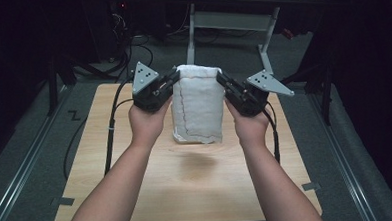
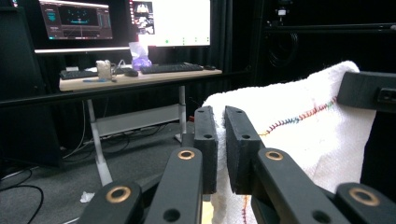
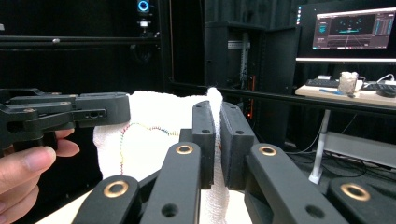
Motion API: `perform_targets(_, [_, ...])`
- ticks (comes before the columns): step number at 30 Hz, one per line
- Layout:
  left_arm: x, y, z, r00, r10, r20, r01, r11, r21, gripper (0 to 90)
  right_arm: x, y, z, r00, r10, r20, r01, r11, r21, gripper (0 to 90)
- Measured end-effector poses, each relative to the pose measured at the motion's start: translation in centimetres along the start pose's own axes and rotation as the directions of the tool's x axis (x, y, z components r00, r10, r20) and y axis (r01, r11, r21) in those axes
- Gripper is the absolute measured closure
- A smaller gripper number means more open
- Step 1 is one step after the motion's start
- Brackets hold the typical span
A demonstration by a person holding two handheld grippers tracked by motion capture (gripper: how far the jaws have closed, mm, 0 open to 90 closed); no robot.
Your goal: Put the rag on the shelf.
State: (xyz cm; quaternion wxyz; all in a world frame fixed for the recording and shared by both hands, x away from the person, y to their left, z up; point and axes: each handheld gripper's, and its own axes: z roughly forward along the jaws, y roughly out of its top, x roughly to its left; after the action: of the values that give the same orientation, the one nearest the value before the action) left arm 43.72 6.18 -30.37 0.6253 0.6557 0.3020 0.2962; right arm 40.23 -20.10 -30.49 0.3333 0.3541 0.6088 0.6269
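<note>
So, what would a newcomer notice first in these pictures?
A white towel hangs above the middle of the wooden table, held up at its two top corners. The left gripper pinches one corner and the right gripper the other. A rainbow-coloured stitch line runs across the cloth.

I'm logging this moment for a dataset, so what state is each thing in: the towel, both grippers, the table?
White towel: held up by its two top corners, hanging with its lower edge at or just above the table.
Left gripper: shut on the towel's corner.
Right gripper: shut on the towel's other top corner.
Wooden table: bare around the towel, its shadow below.
Monitors: switched on.
</note>
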Motion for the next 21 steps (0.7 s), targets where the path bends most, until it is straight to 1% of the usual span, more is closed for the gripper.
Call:
perform_targets(1, [0.1, 0.1, 0.2, 1.0, -0.001, 0.0, 0.001, 1.0, -0.005, 84.0, -0.1, 0.0, 0.2, 1.0, 0.005, 0.001, -0.005, 1.0, 0.002, 85.9])
perform_targets(3, [0.5, 0.2, 0.8, 1.0, 0.009, 0.003, -0.009, 0.9999, 0.007, 84.0, -0.5, 0.0, 0.7, 0.9998, 0.019, 0.005, -0.019, 1.0, 0.008, 85.9])
perform_targets(7, [1.2, 0.4, 2.1, 0.9998, 0.014, 0.011, -0.015, 0.9995, 0.028, 84.0, -1.7, -0.1, 1.9, 0.9991, 0.036, 0.02, -0.037, 0.999, 0.026, 85.9])
perform_targets(10, [1.5, 0.4, 3.1, 0.9998, 0.017, 0.004, -0.017, 0.9987, 0.048, 83.9, -2.6, -0.4, 2.8, 0.9984, 0.049, 0.028, -0.051, 0.998, 0.042, 85.9])
perform_targets(13, [1.8, 0.4, 3.8, 0.9998, 0.02, 0.001, -0.02, 0.9983, 0.055, 84.0, -3.5, -0.7, 3.7, 0.9973, 0.065, 0.035, -0.067, 0.996, 0.058, 85.9])
perform_targets(17, [2.2, 0.4, 4.7, 0.9994, 0.034, -0.005, -0.034, 0.9971, 0.068, 84.0, -4.3, -1.0, 4.6, 0.9964, 0.075, 0.038, -0.078, 0.995, 0.07, 85.9])
perform_targets(20, [2.6, 0.4, 5.3, 0.9997, 0.026, -0.002, -0.026, 0.9974, 0.067, 84.0, -4.7, -1.0, 5.1, 0.996, 0.081, 0.038, -0.084, 0.994, 0.073, 85.9])
perform_targets(21, [2.8, 0.3, 5.6, 0.9999, 0.011, -0.002, -0.011, 0.9973, 0.072, 84.0, -4.9, -0.9, 5.3, 0.9958, 0.083, 0.038, -0.085, 0.994, 0.073, 85.9])
